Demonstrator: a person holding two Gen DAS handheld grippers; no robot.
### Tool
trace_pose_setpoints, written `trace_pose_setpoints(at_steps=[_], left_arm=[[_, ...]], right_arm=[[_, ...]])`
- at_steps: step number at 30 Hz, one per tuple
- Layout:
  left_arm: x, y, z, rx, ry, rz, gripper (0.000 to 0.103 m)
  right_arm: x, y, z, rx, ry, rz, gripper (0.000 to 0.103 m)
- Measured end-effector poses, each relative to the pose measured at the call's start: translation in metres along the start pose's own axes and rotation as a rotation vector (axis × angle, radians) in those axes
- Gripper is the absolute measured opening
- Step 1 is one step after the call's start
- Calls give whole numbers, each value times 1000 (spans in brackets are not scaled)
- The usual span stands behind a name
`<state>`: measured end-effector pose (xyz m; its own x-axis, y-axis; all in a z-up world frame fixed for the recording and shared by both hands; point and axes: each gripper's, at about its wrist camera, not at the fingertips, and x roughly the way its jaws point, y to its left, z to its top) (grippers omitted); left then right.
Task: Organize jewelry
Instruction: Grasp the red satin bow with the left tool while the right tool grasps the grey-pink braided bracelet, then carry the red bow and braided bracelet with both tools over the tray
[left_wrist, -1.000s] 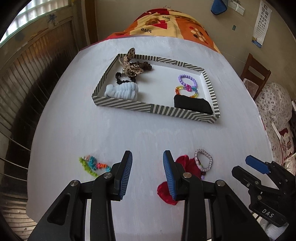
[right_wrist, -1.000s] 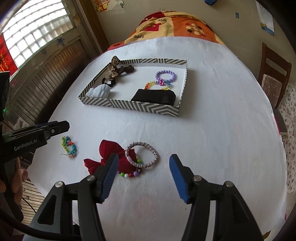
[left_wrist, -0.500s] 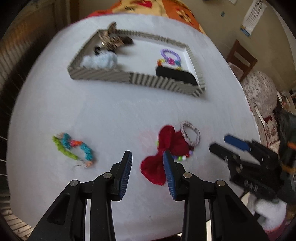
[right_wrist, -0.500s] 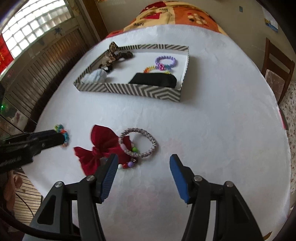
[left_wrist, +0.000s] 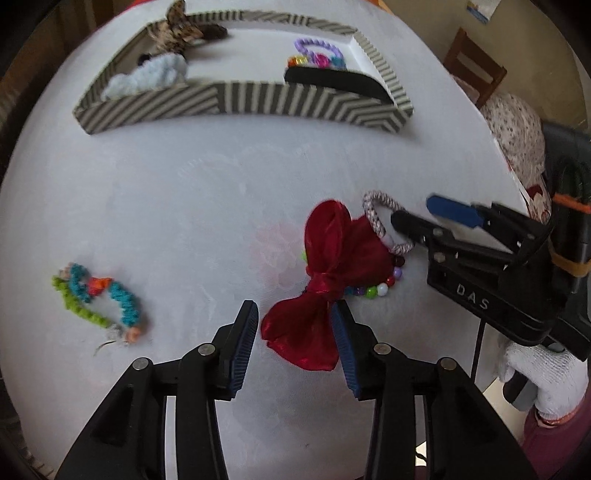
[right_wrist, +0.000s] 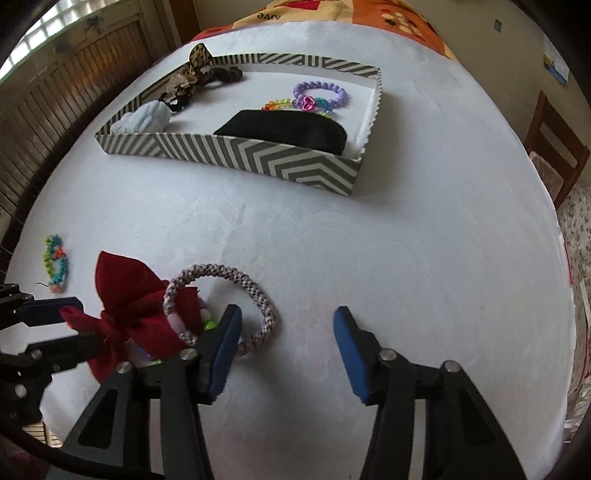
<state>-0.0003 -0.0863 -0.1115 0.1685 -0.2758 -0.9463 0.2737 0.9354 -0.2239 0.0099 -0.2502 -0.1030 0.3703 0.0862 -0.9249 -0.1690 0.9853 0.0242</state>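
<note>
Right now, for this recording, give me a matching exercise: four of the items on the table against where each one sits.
Items:
1. red bow
2. purple bead bracelet
3. teal and green bracelet
4. braided hair tie

Places:
A. inside the striped tray
B. alone on the cloth, far from the tray
C. between the left gripper fingers
D. around one right gripper finger

Pairs: 1-C, 2-A, 3-B, 4-D

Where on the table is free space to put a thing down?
Bare cloth lies between the striped tray and the red bow, and right of the braided ring toward the table edge. Around the bow it is crowded.
</note>
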Motion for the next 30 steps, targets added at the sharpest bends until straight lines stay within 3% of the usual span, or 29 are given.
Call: trace_pose_setpoints(at_steps=[2, 4, 5, 7, 17, 30], left_arm=[[4, 0, 0, -1, 9, -2, 31], [1, 0, 0, 7, -21, -12, 17], [0, 0, 0, 12, -21, -10, 9], [-6, 3, 1, 6, -39, -18, 0], [-55, 18, 23, -4, -168, -26, 0], [-88, 17, 65, -38, -278, 43, 0]], right_arm=[[1, 2, 1, -18, -10, -22, 42], [1, 0, 4, -21, -19, -10, 17], [1, -1, 4, -19, -19, -3, 10], [0, -5, 5, -4, -15, 19, 8], [-48, -21, 20, 61, -122, 90, 8], [-90, -32, 45, 54, -203, 74, 8]])
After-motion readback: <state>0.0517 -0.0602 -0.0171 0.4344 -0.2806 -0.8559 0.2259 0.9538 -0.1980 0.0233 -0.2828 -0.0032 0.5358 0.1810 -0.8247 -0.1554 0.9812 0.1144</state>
